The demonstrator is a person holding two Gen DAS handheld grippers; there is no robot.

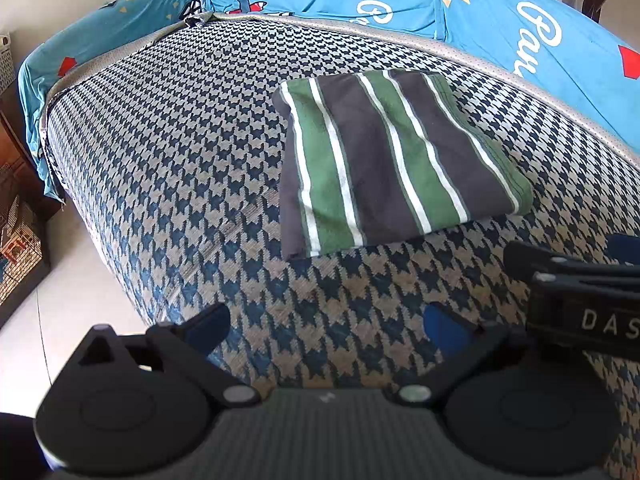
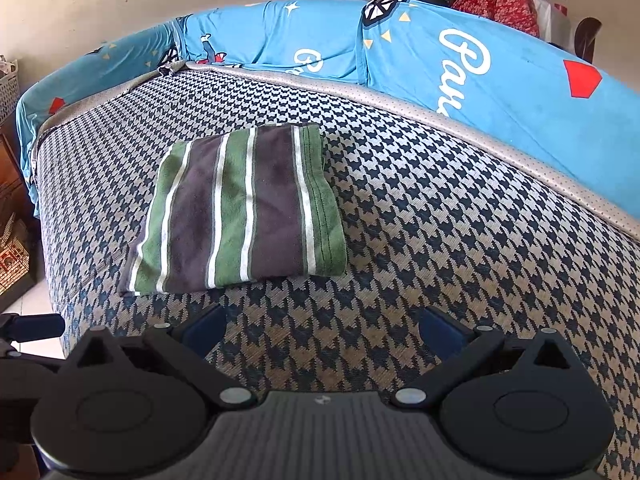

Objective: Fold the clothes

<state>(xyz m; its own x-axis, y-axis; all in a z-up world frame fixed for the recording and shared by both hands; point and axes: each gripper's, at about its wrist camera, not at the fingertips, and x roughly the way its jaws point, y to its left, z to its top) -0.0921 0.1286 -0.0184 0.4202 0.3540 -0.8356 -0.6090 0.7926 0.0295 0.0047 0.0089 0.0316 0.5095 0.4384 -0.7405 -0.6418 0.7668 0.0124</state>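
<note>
Striped garment (image 1: 396, 156) lies folded into a flat, tidy rectangle mid-mattress (image 1: 168, 152), toward the blue-sheeted back edge, so folding looks done; left gripper (image 1: 328, 328) and right gripper (image 2: 322, 328) hover empty over the near edge, jaws spread wide, nothing held

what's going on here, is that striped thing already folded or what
A person holds a two-finger gripper in each hand over a sofa seat. The striped garment lies there as a folded flat rectangle. The left gripper and right gripper are open, short of the garment's near edge and touching nothing, so the fold looks done.
</note>
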